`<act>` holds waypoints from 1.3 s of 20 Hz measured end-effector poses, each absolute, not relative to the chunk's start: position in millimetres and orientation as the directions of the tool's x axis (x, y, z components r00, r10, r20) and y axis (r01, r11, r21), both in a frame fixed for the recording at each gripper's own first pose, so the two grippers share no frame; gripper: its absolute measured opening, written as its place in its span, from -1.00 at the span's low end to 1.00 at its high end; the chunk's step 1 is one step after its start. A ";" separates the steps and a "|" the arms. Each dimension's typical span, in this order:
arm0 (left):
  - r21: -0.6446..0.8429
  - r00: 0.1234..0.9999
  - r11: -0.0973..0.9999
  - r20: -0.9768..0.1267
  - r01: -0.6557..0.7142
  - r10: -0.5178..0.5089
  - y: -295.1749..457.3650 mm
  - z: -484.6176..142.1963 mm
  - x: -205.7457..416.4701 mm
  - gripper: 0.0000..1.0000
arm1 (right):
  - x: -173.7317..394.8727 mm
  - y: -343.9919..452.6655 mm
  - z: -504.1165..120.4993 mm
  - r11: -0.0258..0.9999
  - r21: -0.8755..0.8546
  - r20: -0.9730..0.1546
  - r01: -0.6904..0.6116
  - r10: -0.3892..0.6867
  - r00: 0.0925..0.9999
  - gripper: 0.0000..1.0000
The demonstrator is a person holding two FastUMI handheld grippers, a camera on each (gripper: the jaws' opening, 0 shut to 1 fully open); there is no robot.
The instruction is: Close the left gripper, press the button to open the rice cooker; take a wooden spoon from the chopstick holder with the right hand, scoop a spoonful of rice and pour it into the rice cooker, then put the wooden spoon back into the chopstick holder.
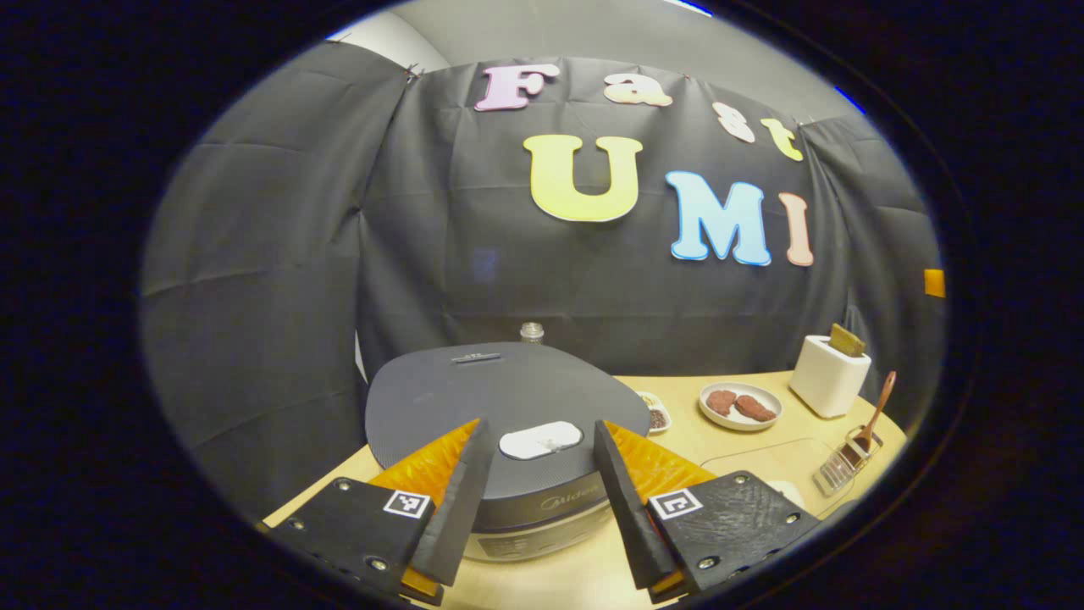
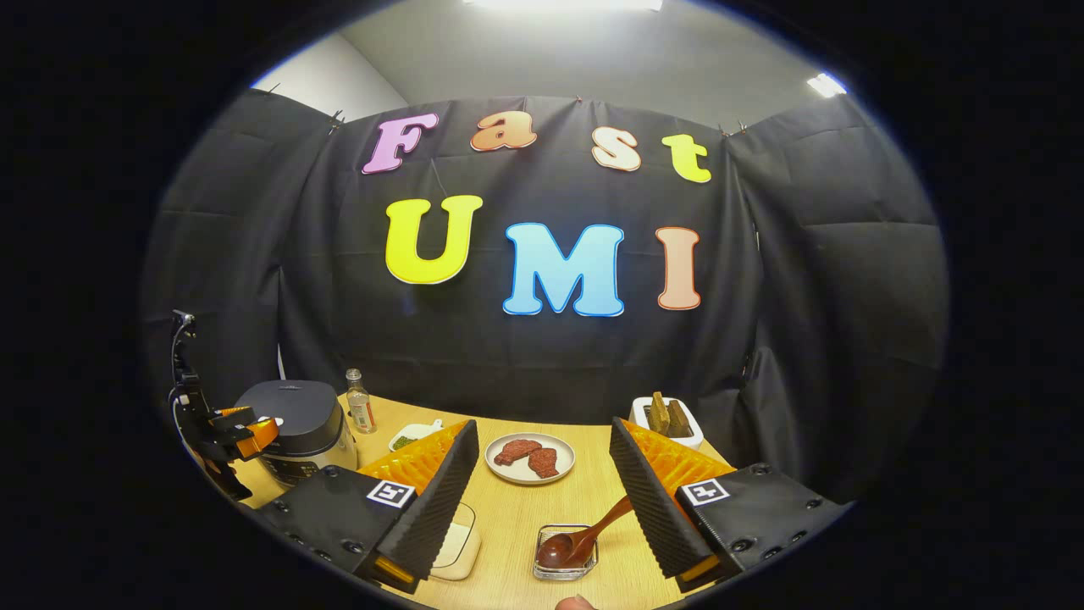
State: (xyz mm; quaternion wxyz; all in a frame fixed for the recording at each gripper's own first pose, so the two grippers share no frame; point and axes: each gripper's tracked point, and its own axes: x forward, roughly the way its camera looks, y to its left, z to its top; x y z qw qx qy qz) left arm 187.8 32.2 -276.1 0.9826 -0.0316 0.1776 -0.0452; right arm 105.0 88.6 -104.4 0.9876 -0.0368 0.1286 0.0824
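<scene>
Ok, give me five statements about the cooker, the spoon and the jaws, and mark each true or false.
1. The cooker lid is shut. True.
2. The left gripper has its jaws closed. False: they stand open, either side of the button.
3. The spoon sits in its holder. True.
4. The right gripper holds the spoon. False: its jaws are open and empty.
5. The plate is bare. False: two brown pieces lie on it.

Right finger [image 2: 656,496] is covering the wooden spoon [image 2: 576,542] handle's end; cooker [image 1: 508,424] is hiding most of the bottle [image 1: 531,331].
</scene>
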 end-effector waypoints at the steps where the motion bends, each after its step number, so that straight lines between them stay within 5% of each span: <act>1: -0.083 0.929 0.993 -0.352 0.089 -0.113 32.1 -272.5 187.3 0.55 | 104.0 89.0 -101.0 0.984 -0.048 -0.255 -0.173 0.155 0.954 0.96; 15: -0.057 0.982 0.989 -0.118 0.140 -0.146 -27.4 -75.8 98.2 0.48 | 52.7 38.9 -55.4 0.980 0.029 -0.141 -0.197 0.199 0.970 0.96; 26: -0.058 0.991 0.993 -0.077 0.107 -0.111 -24.4 -31.8 10.1 0.48 | 6.3 37.1 -47.4 0.971 0.027 -0.123 -0.239 0.241 0.963 0.95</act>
